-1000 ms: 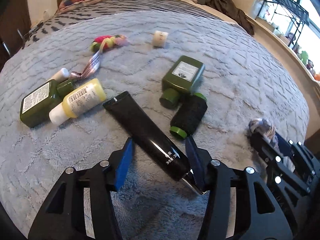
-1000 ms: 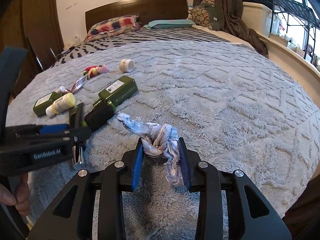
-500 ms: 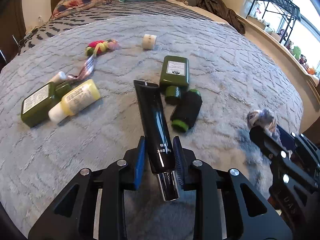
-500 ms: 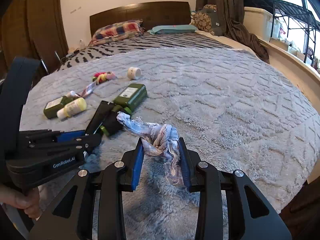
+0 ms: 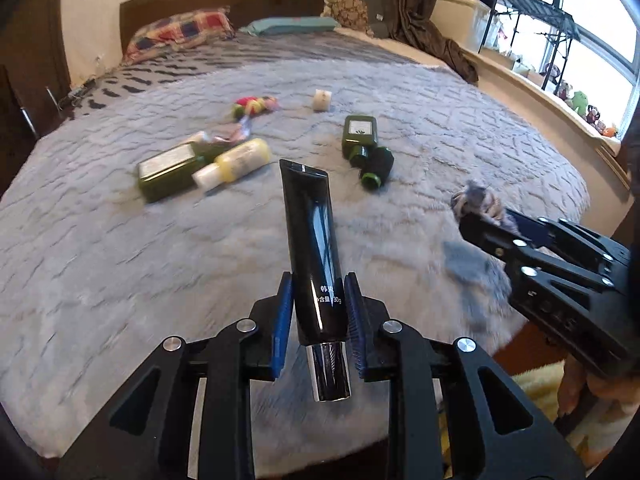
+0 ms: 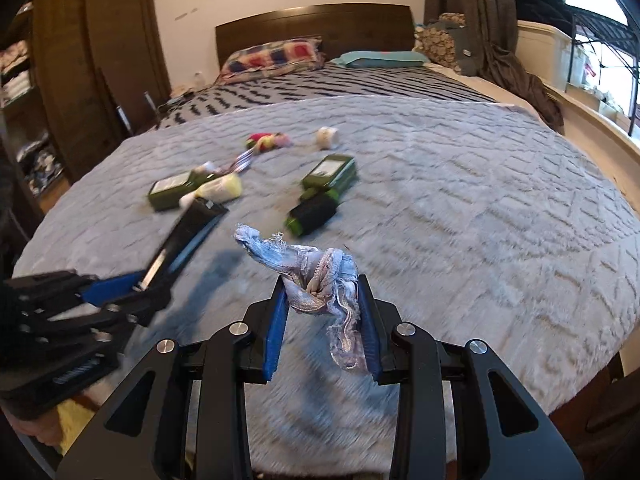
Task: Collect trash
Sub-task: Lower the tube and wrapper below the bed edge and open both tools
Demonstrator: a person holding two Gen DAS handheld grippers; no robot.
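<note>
Bed (image 5: 120, 240) with grey textured blanket fills both views; dark headboard (image 6: 316, 24) and plaid pillow (image 6: 272, 56) at the far end. Wardrobe with shelves (image 6: 24, 92) shows only in the right wrist view. Window ledge with small toys (image 5: 576, 100) shows only in the left wrist view.

Left gripper (image 5: 318, 308): clamped on the black tube (image 5: 312, 232), pads pressing its lower body, silver cap end pointing back toward the camera, flat crimped end out over the blanket. Tube is lifted clear of the bed. Right wrist view shows the same gripper from the side at lower left, tube angled up and away.

Right gripper (image 6: 322, 312): clenched on the crumpled pale-blue cloth scrap (image 6: 316, 276), frayed end sticking up-left, a strip dangling between the pads. In the left wrist view only the top of the scrap shows above the fingers, at right; a person's fingers (image 5: 572, 384) on the handle show only there.

Lying on the blanket, well beyond both grippers: two dark green bottles (image 5: 360, 132), (image 5: 172, 166), yellow bottle (image 5: 236, 158) touching the left one, black roll with green ends (image 5: 376, 166) just beside the right one, colourful fabric bundle (image 5: 256, 104), small white roll (image 5: 322, 100).
</note>
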